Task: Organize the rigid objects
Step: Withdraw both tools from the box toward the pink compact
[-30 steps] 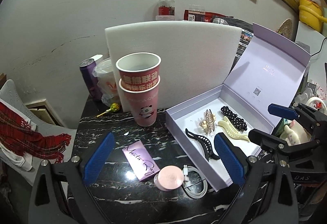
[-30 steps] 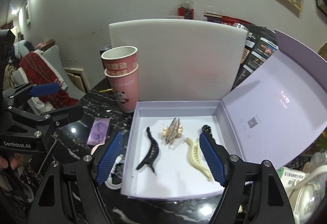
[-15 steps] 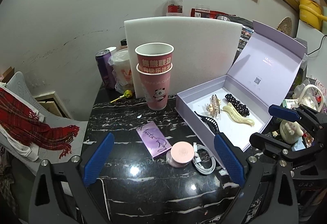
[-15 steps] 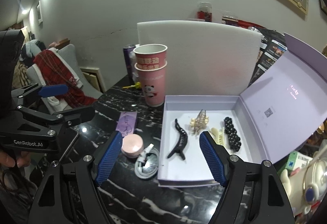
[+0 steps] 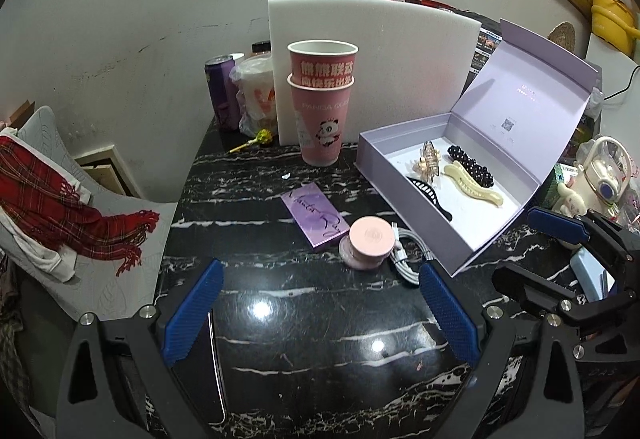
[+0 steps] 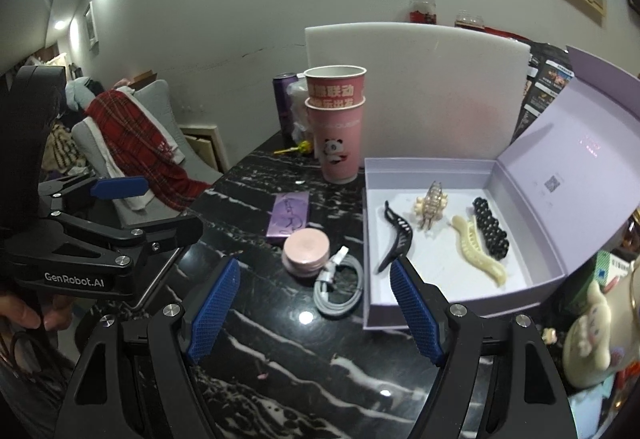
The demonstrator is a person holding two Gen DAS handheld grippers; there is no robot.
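So far four hair clips (image 6: 440, 235) lie inside the lilac box (image 6: 448, 305); left of it, seemingly unsorted, palette (image 6: 289, 218), compact (image 6: 306, 252), cable (image 6: 339, 287). Both grippers (image 6: 314, 313) (image 5: 318, 315) gape, holding nothing.

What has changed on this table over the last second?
Both grippers, left gripper and right gripper, drew back from the lilac box, open and empty. Nothing was grasped or released. The hair clips, compact and cable stayed put.

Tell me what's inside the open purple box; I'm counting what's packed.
Four hair clips lie in the purple box: a black clip, a gold clip, a cream clip and a beaded clip. Nothing looks covered.
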